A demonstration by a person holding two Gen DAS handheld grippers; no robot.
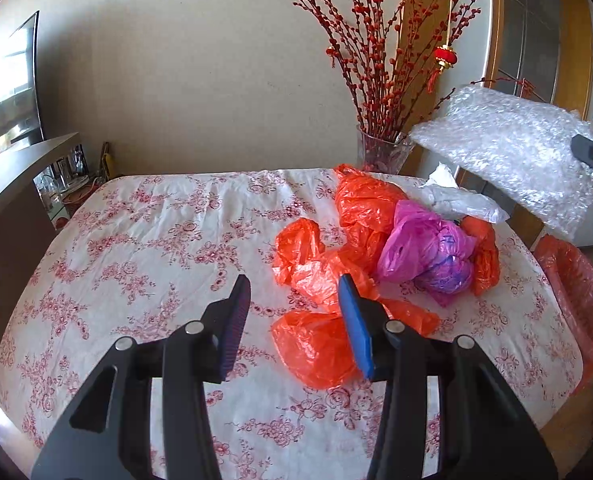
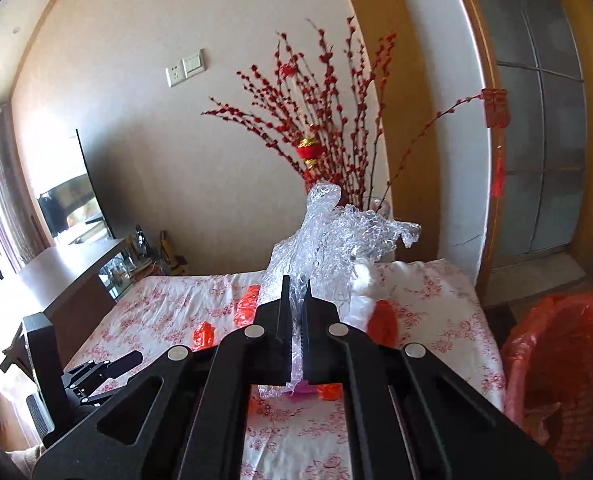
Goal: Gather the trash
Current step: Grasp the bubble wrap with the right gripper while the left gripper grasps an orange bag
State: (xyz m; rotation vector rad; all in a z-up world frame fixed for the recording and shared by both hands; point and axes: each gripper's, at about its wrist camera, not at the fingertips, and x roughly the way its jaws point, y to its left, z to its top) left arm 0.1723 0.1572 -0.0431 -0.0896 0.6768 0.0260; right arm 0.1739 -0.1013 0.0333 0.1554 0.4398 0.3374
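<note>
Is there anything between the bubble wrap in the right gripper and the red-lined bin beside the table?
Nothing visible. The right gripper holds the bubble wrap above the table's right side; the bin sits open just beyond that edge, with only open air between them.

Left half of floral tablecloth [image 1: 144, 240] lying bare in left wrist frame. Orange bags [image 1: 336, 264] and pink bag [image 1: 420, 248] crowding center right. Vase of red branches [image 1: 380, 152] blocking far edge; orange-lined bin [image 2: 564, 364] flanking table at lower right.
</note>
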